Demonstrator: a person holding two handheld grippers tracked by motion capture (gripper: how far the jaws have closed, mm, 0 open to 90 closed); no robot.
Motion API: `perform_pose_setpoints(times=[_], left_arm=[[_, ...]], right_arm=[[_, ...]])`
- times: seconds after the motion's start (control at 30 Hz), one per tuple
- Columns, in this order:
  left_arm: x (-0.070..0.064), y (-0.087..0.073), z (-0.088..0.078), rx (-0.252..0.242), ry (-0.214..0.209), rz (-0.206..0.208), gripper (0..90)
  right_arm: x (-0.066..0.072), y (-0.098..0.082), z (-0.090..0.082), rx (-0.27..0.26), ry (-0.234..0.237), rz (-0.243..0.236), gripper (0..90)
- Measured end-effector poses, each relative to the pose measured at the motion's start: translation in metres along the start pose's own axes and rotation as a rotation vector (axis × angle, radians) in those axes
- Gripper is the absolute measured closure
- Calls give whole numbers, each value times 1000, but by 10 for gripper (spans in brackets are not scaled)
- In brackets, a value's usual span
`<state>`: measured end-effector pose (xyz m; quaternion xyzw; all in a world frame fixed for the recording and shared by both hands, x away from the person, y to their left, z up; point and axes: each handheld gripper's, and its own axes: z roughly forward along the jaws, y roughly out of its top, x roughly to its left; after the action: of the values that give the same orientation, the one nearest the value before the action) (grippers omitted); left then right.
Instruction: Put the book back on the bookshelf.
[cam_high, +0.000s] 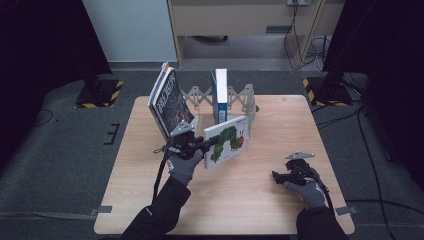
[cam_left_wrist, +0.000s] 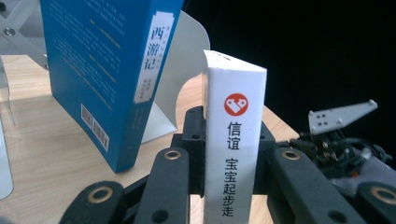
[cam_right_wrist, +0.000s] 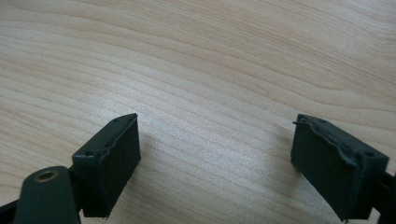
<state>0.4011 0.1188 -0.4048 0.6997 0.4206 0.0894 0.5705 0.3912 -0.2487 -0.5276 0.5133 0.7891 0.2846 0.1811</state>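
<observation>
Your left tongs (cam_high: 209, 142) are clenched on the caterpillar picture book (cam_high: 226, 141), gripping it by its white spine (cam_left_wrist: 235, 154); you hold the book upright and tilted above the middle of the bench (cam_high: 260, 200), just in front of the white folding book rack (cam_high: 240, 97); in the left gripper view the black jaws press on both sides of the spine, with the printed characters running down between them; the blue book (cam_high: 220, 95) stands upright in the rack just behind it, and the same blue cover (cam_left_wrist: 100, 65) rises close at the left of the left gripper view; the dark-covered books (cam_high: 167, 100) lean at the rack's left end, near your left hand (cam_high: 184, 167); your right tongs (cam_high: 276, 176) are released, the pads (cam_right_wrist: 109, 163) standing wide apart over bare wood with nothing between them; that hand (cam_high: 307, 192) rests low near the bench's right front corner, well apart from the picture book.
</observation>
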Motion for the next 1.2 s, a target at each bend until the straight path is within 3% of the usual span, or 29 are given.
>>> perform_pose_setpoints(times=[0.2, 0.33, 0.5, 0.7, 0.83, 1.2], left_arm=[[-9, 3, 8, -23, 62, 29, 742], [-14, 5, 12, -46, 80, 31, 742], [-20, 6, 20, -63, 110, 62, 742], [-22, 5, 30, -80, 129, 42, 742], [-26, 4, 39, -87, 156, 58, 742], [-27, 5, 58, -96, 186, 41, 742]], right_arm=[[0, 0, 1, -9, 0, 2, 144], [0, -1, 1, -10, 0, 0, 140], [0, -1, 1, -12, -1, 2, 138], [0, -1, 2, -15, -1, -2, 136], [0, -1, 2, -18, -1, -2, 134], [0, -1, 2, -19, 1, -4, 133]])
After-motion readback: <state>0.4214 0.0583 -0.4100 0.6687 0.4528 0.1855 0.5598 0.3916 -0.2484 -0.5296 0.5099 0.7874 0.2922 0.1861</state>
